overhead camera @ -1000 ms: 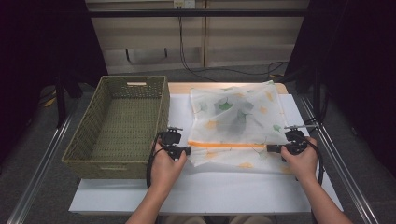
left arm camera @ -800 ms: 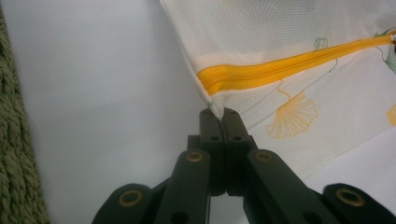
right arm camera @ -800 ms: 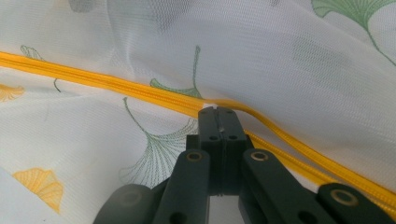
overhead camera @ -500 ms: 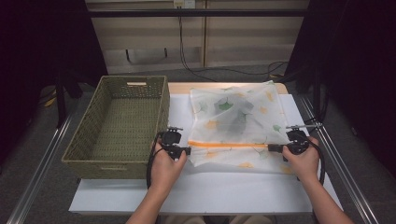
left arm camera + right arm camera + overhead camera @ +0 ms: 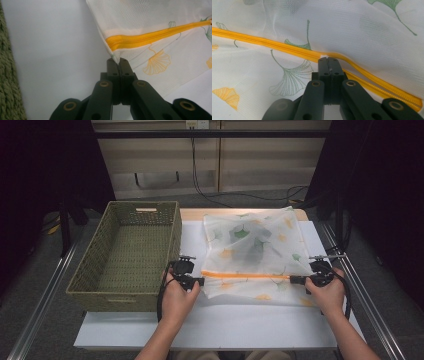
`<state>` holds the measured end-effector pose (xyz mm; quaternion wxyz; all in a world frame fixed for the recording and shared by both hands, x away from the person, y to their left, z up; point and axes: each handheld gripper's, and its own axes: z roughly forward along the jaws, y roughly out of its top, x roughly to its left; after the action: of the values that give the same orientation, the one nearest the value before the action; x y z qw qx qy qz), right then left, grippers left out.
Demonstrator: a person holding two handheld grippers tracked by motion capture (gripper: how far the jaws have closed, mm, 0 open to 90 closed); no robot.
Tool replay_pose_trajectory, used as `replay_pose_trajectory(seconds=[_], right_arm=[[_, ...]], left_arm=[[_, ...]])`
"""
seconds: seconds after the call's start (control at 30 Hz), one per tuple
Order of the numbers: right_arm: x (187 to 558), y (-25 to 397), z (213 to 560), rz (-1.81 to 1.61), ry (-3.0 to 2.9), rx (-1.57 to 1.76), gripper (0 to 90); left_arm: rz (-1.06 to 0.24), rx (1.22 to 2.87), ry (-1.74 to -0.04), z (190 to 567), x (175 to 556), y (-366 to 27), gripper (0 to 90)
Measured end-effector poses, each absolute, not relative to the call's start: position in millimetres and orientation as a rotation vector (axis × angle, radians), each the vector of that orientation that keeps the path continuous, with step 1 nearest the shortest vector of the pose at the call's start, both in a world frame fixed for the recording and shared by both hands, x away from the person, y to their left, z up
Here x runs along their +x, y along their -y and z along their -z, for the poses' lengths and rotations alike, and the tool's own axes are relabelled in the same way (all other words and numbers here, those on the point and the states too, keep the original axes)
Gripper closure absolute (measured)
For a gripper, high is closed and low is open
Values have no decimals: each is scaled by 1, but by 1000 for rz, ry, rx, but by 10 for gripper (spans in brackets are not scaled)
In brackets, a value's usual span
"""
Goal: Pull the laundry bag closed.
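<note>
A white mesh bag (image 5: 255,245) printed with green and orange leaves lies flat on the white table top (image 5: 225,325). An orange zipper (image 5: 245,275) runs across its near part. My left gripper (image 5: 201,281) is shut on the bag's left edge just below the zipper's end (image 5: 116,60). My right gripper (image 5: 291,280) is shut on the zipper (image 5: 329,58) near its right end. In the right gripper view, the zipper is one closed band (image 5: 262,41) on one side of the jaws and two separate tracks (image 5: 372,82) on the other.
A woven green basket (image 5: 172,235) stands empty to the left of the bag, close to my left hand. Metal rails (image 5: 45,290) run along both sides of the table. Cables (image 5: 200,180) hang at the back.
</note>
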<state>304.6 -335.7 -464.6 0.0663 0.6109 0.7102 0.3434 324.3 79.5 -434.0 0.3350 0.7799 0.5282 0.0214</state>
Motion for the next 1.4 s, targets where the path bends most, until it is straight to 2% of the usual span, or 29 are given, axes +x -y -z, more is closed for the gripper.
replay_pose_trajectory(seconds=[1.4], right_arm=[[298,362,467,-1025,-2083,1887,900]], left_arm=[[-48,2025,-1393,429,324,-82,899]])
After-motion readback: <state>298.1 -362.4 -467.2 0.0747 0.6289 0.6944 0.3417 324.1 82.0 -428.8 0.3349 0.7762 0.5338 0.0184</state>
